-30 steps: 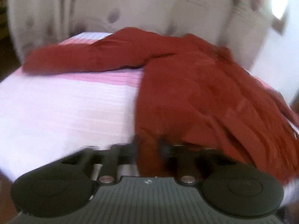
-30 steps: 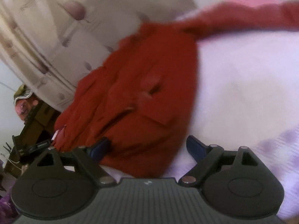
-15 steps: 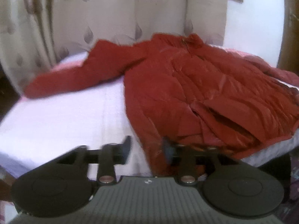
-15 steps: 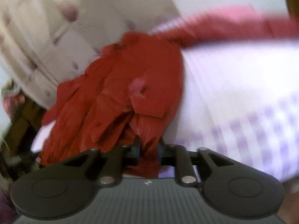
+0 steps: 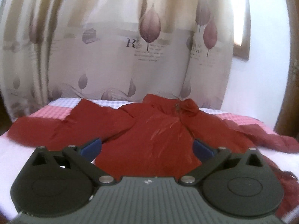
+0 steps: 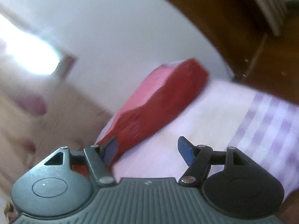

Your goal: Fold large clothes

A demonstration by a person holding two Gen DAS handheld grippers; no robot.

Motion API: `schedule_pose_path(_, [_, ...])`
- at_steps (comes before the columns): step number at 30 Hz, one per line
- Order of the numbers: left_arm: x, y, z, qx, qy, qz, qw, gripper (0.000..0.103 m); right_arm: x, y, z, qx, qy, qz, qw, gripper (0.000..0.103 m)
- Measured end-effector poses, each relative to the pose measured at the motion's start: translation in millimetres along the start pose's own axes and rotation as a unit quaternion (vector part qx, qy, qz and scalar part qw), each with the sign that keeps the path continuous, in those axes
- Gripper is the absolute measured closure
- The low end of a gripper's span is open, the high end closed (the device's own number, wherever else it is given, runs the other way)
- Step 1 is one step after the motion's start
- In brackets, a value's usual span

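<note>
Now both grippers' fingers have just spread, released: left gripper (image 5: 147,146) faces the red jacket (image 5: 149,130) spread on the bed (image 5: 28,160); right gripper (image 6: 147,148) sits beside its sleeve (image 6: 164,97).

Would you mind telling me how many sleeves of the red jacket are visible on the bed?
2. One sleeve stretches out to the left of the jacket, the other sleeve to the right toward the bed's edge; its end is blurred.

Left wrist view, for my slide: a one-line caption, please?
Open left gripper before a red jacket spread on the bed.
</note>
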State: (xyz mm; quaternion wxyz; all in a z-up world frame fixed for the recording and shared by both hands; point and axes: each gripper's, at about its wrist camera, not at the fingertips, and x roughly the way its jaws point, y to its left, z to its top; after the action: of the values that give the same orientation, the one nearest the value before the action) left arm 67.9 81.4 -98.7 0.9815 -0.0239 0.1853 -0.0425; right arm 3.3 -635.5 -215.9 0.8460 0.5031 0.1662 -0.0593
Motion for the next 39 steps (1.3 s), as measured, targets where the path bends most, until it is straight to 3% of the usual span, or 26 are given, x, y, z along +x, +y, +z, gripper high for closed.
schedule_pose_path(4, [38, -19, -8, 0.021, -0.002, 0.023, 0.9995, 0.001, 32, -7, 26, 0.019, -0.049, -0.026, 0.998, 0.031])
schedule_pose_path(8, [64, -17, -21, 0.042, 0.017, 0.040, 0.9982, 0.001, 66, -19, 45, 0.068, -0.049, -0.037, 0.996, 0.030])
schedule_pose_path(15, [76, 2, -43, 0.012, 0.052, 0.035, 0.9980, 0.001, 107, -2, 48, 0.043, -0.072, -0.078, 0.993, 0.034])
schedule_pose_path(18, [81, 8, -46, -0.006, 0.063, 0.032, 0.9975, 0.001, 125, 0, 56, 0.030, -0.052, -0.102, 0.993, 0.054])
schedule_pose_path(21, [84, 12, -48, -0.021, 0.068, 0.025, 0.9972, 0.001, 133, 0, 66, 0.048, -0.057, -0.099, 0.992, 0.052])
schedule_pose_path(25, [88, 15, -51, -0.034, 0.075, 0.016, 0.9964, 0.000, 145, 8, 68, 0.008, -0.026, -0.131, 0.991, 0.086])
schedule_pose_path(28, [90, 16, -52, -0.039, 0.081, 0.014, 0.9959, 0.000, 149, 23, 73, -0.014, -0.041, -0.134, 0.990, 0.096])
schedule_pose_path(29, [89, 16, -52, -0.040, 0.078, 0.013, 0.9961, 0.000, 145, 34, 72, -0.023, -0.053, -0.122, 0.991, 0.096])
schedule_pose_path(33, [87, 16, -53, -0.043, 0.071, 0.006, 0.9966, 0.000, 132, 118, 61, -0.102, -0.083, -0.003, 0.991, 0.096])
schedule_pose_path(35, [84, 16, -51, -0.042, 0.066, 0.004, 0.9969, 0.000, 133, 163, 48, -0.126, -0.075, 0.055, 0.988, 0.096])
schedule_pose_path(39, [65, 19, -44, -0.055, 0.047, 0.003, 0.9974, 0.000, 149, 264, -10, -0.183, -0.026, 0.176, 0.967, 0.096])
